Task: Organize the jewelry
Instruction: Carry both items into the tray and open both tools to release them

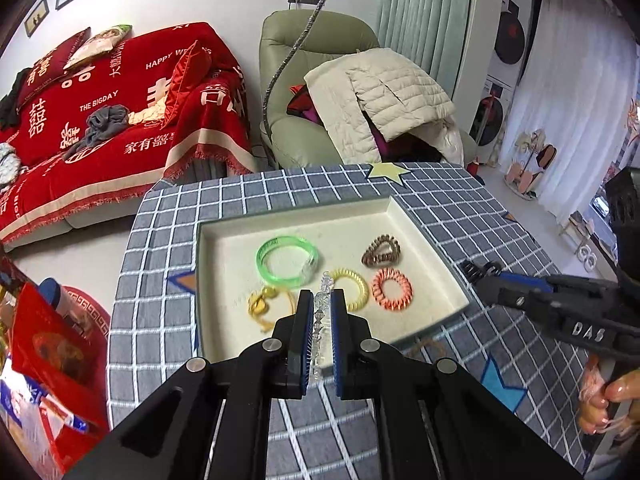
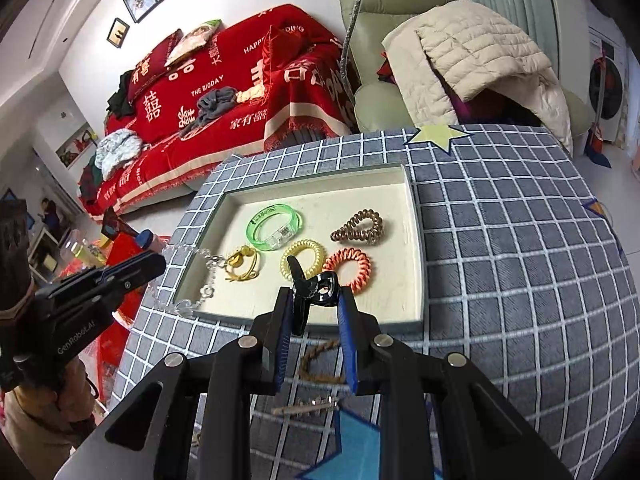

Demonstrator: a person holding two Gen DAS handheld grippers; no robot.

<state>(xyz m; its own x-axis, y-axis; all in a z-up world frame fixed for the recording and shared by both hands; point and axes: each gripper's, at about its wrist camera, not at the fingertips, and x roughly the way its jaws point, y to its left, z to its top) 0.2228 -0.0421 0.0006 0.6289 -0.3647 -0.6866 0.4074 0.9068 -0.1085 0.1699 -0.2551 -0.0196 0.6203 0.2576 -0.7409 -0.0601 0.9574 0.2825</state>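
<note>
My left gripper (image 1: 322, 296) is shut on a clear bead bracelet (image 1: 326, 282) and holds it over the near edge of the cream-lined tray (image 1: 304, 214). In the right wrist view the bracelet (image 2: 208, 278) dangles from the left gripper (image 2: 160, 260) across the tray's left corner. My right gripper (image 2: 315, 294) is shut on a black hair clip (image 2: 320, 290) above the tray's (image 2: 320, 178) front part. In the tray lie a green bangle (image 2: 274, 226), a brown coil tie (image 2: 358, 230), a yellow coil tie (image 2: 302, 264), an orange coil tie (image 2: 348, 270) and a gold piece (image 2: 240, 266).
On the grey checked cloth (image 2: 500, 240) in front of the tray lie a brown rope bracelet (image 2: 316, 360) and a slim hairpin (image 2: 308, 406). A red-covered sofa (image 1: 100, 120) and a green armchair (image 1: 312, 60) stand beyond the table. Red bags (image 1: 48, 352) sit on the floor at left.
</note>
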